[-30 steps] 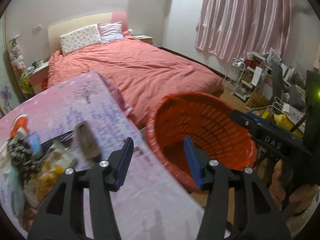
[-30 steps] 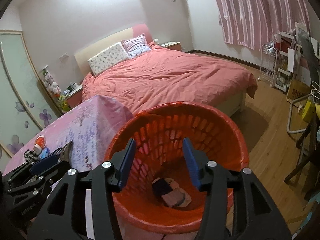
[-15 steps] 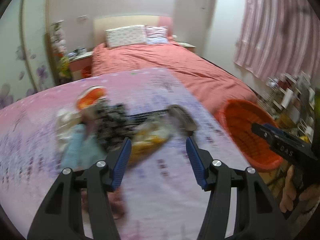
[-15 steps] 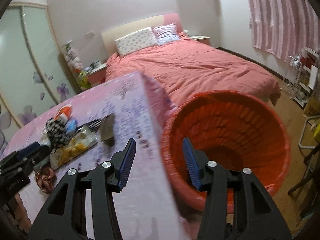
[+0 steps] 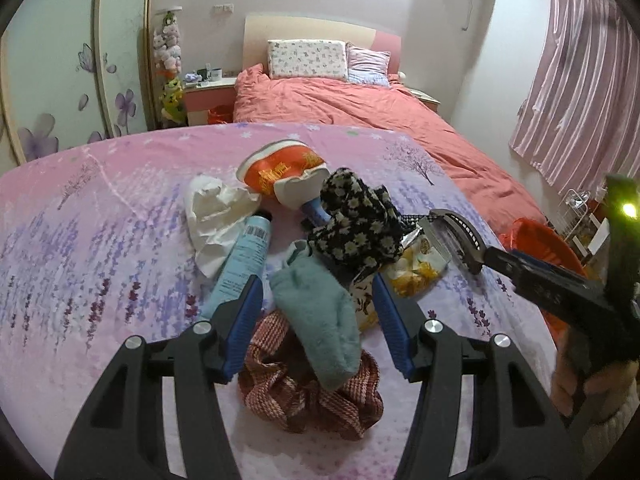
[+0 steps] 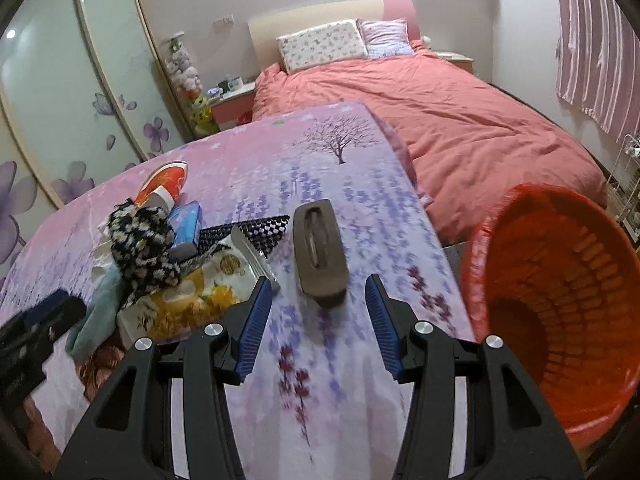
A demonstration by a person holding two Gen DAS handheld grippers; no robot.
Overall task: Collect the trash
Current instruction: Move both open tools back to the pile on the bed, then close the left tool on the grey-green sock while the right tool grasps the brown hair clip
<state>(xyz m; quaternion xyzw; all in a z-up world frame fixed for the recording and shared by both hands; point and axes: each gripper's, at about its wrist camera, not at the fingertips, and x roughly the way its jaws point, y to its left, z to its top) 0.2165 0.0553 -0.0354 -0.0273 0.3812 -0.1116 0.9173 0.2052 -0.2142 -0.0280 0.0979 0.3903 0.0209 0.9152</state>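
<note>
A pile of items lies on the pink floral table [image 5: 100, 240]: a teal sock [image 5: 320, 320], a blue tube [image 5: 244, 256], crumpled white paper [image 5: 216, 212], an orange cup [image 5: 280, 168], a black floral cloth [image 5: 356, 220], a yellow snack bag [image 5: 416, 264] and a red checked cloth [image 5: 304, 400]. My left gripper [image 5: 318, 312] is open, its fingers on either side of the teal sock. My right gripper [image 6: 318, 320] is open and empty, just before a brown oblong case [image 6: 318, 252]. The orange basket [image 6: 560, 300] stands right of the table.
A bed with a salmon cover [image 6: 440, 92] lies beyond the table. A wardrobe with flower decals [image 6: 80, 80] stands at left. Pink curtains [image 5: 580, 80] and a wire rack [image 5: 576, 204] are at right. The table edge [image 6: 436, 240] runs beside the basket.
Both grippers swung left, away from the basket and over the table. My left gripper now sits over the pile and my right gripper faces the brown case.
</note>
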